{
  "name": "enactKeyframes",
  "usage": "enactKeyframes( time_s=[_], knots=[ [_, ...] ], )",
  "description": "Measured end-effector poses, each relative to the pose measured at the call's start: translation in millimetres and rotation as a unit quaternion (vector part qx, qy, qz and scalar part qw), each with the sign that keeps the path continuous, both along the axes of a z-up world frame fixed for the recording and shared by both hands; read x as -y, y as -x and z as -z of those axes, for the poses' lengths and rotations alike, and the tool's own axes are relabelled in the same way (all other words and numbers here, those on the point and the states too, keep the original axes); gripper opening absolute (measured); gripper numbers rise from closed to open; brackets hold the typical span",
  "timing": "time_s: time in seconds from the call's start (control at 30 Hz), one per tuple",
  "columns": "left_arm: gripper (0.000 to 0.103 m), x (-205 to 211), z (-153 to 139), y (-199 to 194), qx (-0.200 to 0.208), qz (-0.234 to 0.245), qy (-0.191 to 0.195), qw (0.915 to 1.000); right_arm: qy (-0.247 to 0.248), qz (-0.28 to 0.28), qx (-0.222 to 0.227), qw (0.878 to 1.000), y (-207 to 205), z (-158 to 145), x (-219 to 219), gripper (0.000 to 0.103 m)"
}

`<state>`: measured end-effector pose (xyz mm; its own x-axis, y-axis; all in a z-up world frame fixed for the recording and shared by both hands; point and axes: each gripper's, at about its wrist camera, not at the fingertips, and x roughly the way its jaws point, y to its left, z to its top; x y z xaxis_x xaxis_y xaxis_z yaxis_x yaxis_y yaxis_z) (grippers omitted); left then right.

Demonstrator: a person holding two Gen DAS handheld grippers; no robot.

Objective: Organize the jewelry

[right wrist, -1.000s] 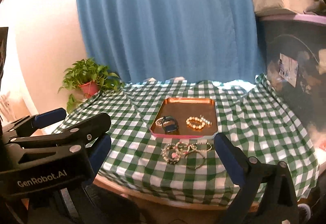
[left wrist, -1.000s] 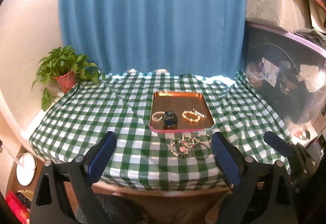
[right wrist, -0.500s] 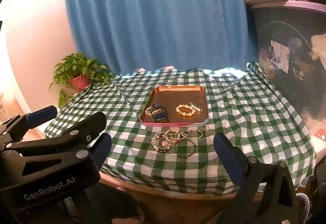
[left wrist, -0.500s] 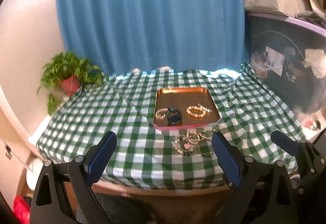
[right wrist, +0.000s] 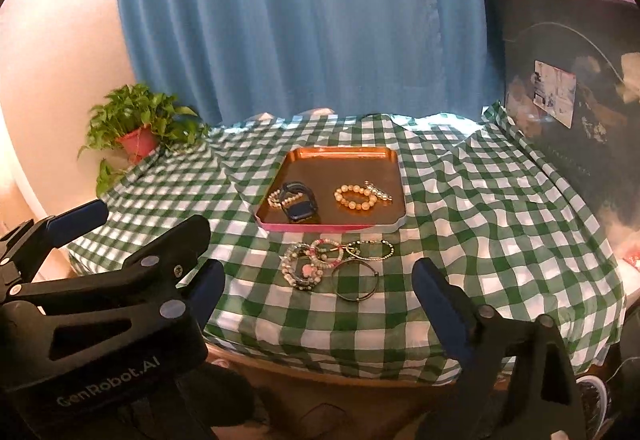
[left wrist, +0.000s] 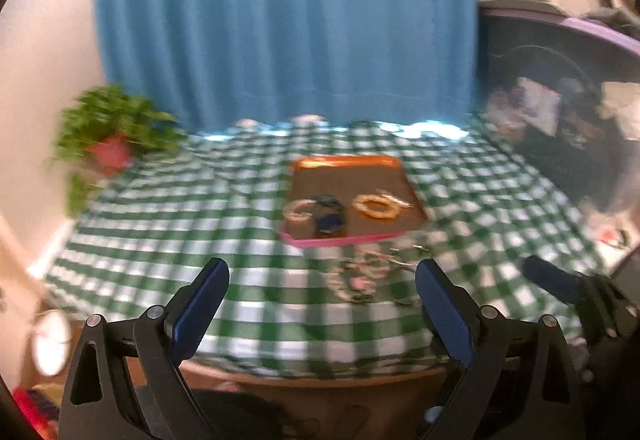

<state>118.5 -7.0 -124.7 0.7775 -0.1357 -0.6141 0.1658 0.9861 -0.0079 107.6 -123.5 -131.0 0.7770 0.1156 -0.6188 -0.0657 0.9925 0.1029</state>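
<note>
A copper tray [right wrist: 340, 153] with a pink front rim lies mid-table on the green checked cloth. It holds a dark blue watch [right wrist: 300, 205] lying over a pearl bracelet, an amber bead bracelet [right wrist: 354, 197] and a small silver piece [right wrist: 378, 191]. On the cloth in front of the tray lie a cluster of beaded bracelets [right wrist: 308, 264], a thin dark bangle [right wrist: 356, 282] and a fine chain bracelet [right wrist: 370, 250]. My right gripper [right wrist: 320, 272] hovers short of the cluster, jaws closing with nothing between them. My left gripper [left wrist: 320, 272] is open and empty; it also shows at the left [right wrist: 154, 215]. The left wrist view is motion-blurred; its tray [left wrist: 344, 159] still reads.
A potted plant [right wrist: 136, 135] stands at the table's far left corner. A blue curtain [right wrist: 300, 19] hangs behind. A dark storage bin [right wrist: 568, 119] with a purple lid crowds the right side. The table's front edge [right wrist: 320, 368] runs just below the grippers.
Both grippers have sunk and come closer to the table, so the tray and bracelets look larger. The left wrist view has gone blurred. The jewelry has not moved.
</note>
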Motion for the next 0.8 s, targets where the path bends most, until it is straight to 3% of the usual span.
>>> enactKeyframes(
  time_s=[0.07,0.17,0.47,0.57,0.63,0.73,0.8],
  knots=[
    [0.094,-5.5,14.7,-8.4,-0.020,0.031,0.043,0.9984,0.007,-0.007,-0.007,1.000,-5.7,9.0,-3.8,0.091],
    [0.094,-4.3,35.0,-20.4,-0.038,0.016,0.031,0.9987,0.022,-0.015,-0.022,0.999,-15.6,24.8,-9.1,0.087],
    [0.094,-15.6,84.4,-68.3,-0.066,0.012,0.008,0.9977,-0.002,-0.014,-0.066,0.998,-56.4,80.0,11.2,0.082],
    [0.094,-23.5,102.7,-89.2,-0.085,0.007,0.014,0.9962,-0.007,-0.019,-0.076,0.997,-70.8,95.2,20.9,0.069],
    [0.094,-25.2,116.2,-103.5,-0.099,0.008,0.011,0.9950,-0.014,-0.029,-0.085,0.996,-80.9,103.2,25.6,0.052],
    [0.092,-23.6,131.1,-118.2,-0.109,0.016,0.008,0.9939,-0.030,-0.043,-0.095,0.994,-95.8,113.1,33.1,0.049],
    [0.078,-24.0,137.7,-125.3,-0.111,0.015,0.010,0.9936,-0.037,-0.058,-0.090,0.994,-103.7,116.3,35.0,0.046]
  ],
)
